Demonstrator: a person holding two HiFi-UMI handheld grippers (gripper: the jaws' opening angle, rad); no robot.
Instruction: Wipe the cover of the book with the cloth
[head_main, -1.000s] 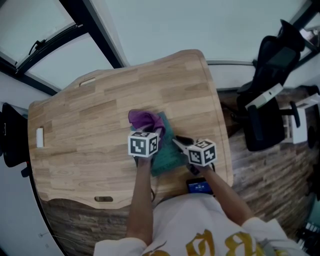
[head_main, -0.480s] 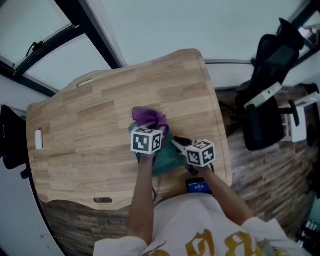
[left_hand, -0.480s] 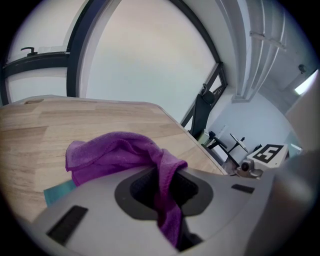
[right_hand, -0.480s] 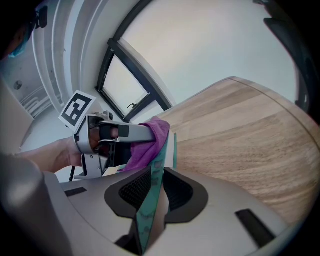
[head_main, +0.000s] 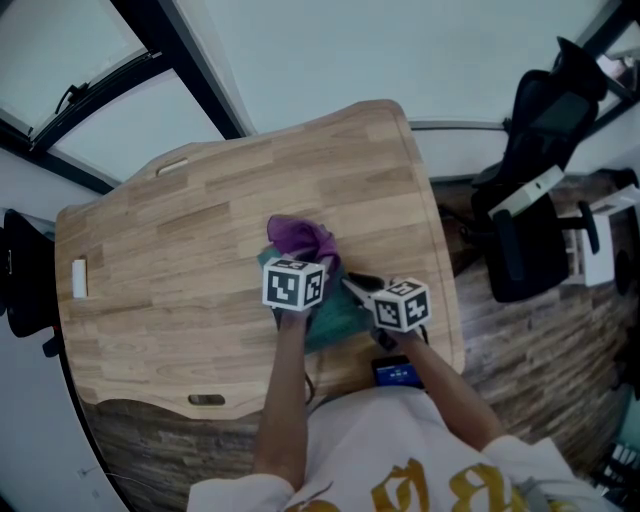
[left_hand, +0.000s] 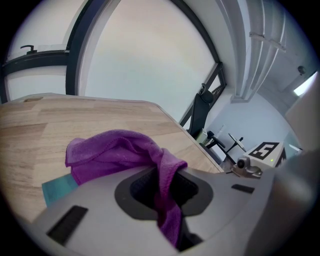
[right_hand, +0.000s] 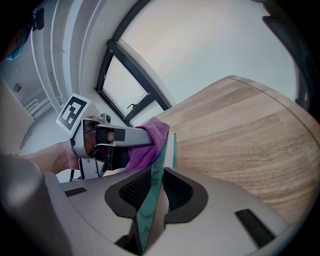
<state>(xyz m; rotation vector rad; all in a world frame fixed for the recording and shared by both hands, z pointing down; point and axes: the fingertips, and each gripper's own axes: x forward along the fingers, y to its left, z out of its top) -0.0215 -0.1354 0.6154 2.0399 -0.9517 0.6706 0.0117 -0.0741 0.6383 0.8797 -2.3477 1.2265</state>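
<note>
Cloth (left_hand: 115, 150) pinched in left gripper (left_hand: 167, 195) — bunched over book (left_hand: 55, 187) beyond its jaws.

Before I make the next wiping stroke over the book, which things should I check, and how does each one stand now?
1. Left gripper grips the cloth: ok, purple fabric is pinched between its jaws.
2. Right gripper steadies the book: ok, its jaws are shut on the teal edge.
3. Cloth lies on the cover: ok, it seems to rest on the book's far end.
4. Book is flat on the table: cannot tell, both grippers hide much of it.
5. Grippers are apart from each other: ok, a gap shows in the head view.
</note>
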